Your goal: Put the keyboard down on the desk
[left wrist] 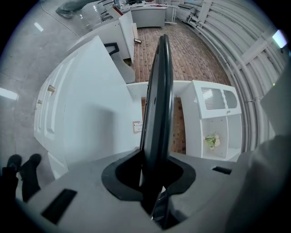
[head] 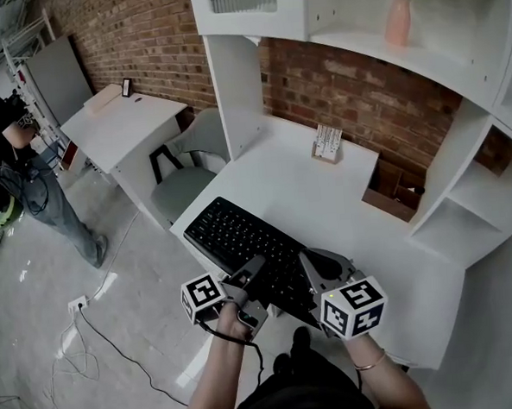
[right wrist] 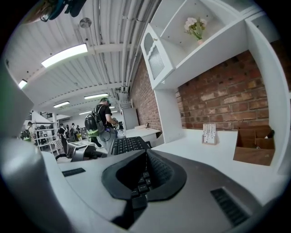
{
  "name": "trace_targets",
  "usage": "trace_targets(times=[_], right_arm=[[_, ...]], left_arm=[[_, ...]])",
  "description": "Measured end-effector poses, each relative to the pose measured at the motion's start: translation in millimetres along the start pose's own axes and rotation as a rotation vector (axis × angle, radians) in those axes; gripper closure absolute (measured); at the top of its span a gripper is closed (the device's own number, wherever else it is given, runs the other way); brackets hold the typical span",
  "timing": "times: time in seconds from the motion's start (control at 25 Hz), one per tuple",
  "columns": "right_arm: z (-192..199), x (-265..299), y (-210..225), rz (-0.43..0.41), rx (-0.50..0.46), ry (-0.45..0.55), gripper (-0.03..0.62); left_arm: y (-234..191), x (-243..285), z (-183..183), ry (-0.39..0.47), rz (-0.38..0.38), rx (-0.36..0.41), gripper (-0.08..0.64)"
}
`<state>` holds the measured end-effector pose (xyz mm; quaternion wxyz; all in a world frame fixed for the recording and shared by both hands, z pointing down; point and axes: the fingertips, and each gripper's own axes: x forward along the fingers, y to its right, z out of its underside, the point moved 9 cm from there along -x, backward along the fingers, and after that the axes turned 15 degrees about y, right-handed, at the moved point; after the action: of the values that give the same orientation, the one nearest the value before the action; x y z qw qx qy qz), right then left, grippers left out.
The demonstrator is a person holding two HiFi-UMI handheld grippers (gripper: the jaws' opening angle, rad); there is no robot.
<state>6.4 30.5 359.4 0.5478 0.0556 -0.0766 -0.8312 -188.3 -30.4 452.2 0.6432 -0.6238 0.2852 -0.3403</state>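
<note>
A black keyboard [head: 241, 239] lies slantwise over the front left corner of the white desk [head: 325, 195]. Its near end juts past the desk's edge toward me; whether it rests on the top I cannot tell. My left gripper [head: 255, 268] is shut on the keyboard's near long edge. In the left gripper view the keyboard [left wrist: 157, 104] runs edge-on, clamped between the jaws of the left gripper [left wrist: 152, 182]. My right gripper [head: 310, 262] is over the keyboard's right end with jaws shut. In the right gripper view, the keyboard [right wrist: 127, 144] shows just under the right gripper [right wrist: 144, 175].
A small card holder [head: 327, 143] and an open cardboard box [head: 394, 195] sit at the desk's back by the brick wall. A pink vase [head: 398, 18] stands on the upper shelf. A chair [head: 185, 182] is left of the desk. A person [head: 20, 170] stands by another desk [head: 121, 121].
</note>
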Motion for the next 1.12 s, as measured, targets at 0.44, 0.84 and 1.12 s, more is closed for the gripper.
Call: trace_targets(times=[0.44,0.84,1.12], right_arm=[[3,61,85,-0.004,0.017,0.024,0.586],[25,116,149,-0.012,0.031,-0.023,0.586],[41,144,170,-0.021,0.054,-0.049,0.586]], left_arm=[[-14,94,-15,0.008,-0.038,-0.002,0.482],[-42,181,-43,0.006,-0.069,-0.006,0.482],[-58,223,-57,-0.007,-0.097,-0.022,0.482]])
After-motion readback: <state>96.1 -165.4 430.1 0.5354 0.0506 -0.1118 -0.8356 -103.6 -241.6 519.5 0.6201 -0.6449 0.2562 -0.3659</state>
